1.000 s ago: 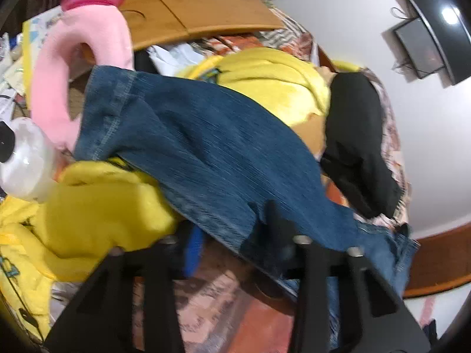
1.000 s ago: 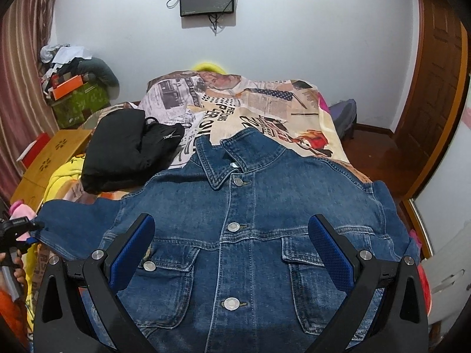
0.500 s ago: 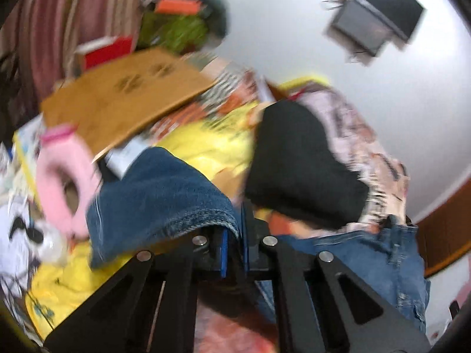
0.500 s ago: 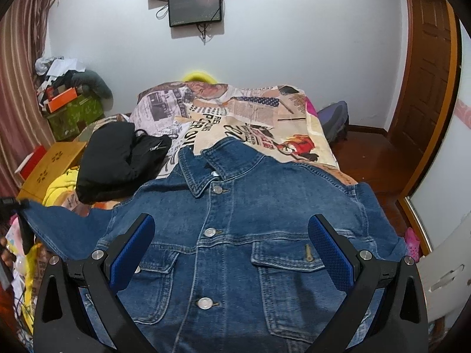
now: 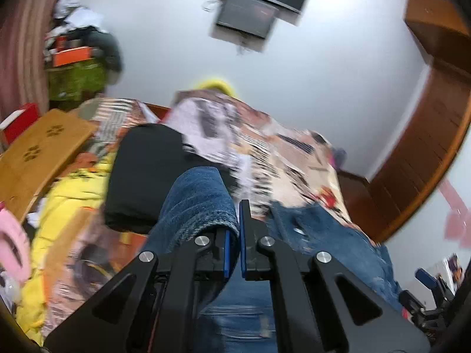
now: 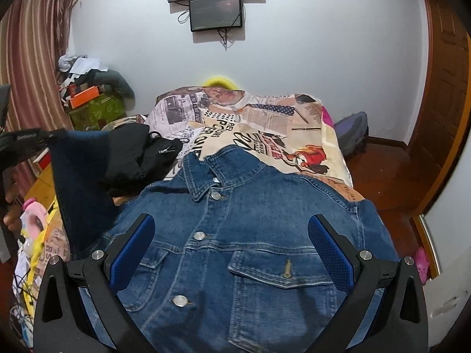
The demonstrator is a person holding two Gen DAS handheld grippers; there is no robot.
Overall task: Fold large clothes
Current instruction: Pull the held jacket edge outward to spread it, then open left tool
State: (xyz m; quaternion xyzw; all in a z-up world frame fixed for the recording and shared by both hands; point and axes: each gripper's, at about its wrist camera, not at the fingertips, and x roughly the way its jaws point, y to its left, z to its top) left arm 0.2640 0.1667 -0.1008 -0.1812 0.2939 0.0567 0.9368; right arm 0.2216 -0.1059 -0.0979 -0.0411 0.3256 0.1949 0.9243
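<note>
One denim jacket (image 6: 253, 235), sleeve (image 5: 200, 203) pinched by left gripper (image 5: 239, 235)

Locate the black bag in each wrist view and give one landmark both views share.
Left wrist: black bag left of centre, behind the lifted denim sleeve.
Right wrist: black bag left of centre, beside the jacket collar.
Shared landmark: the small wall screen.
</note>
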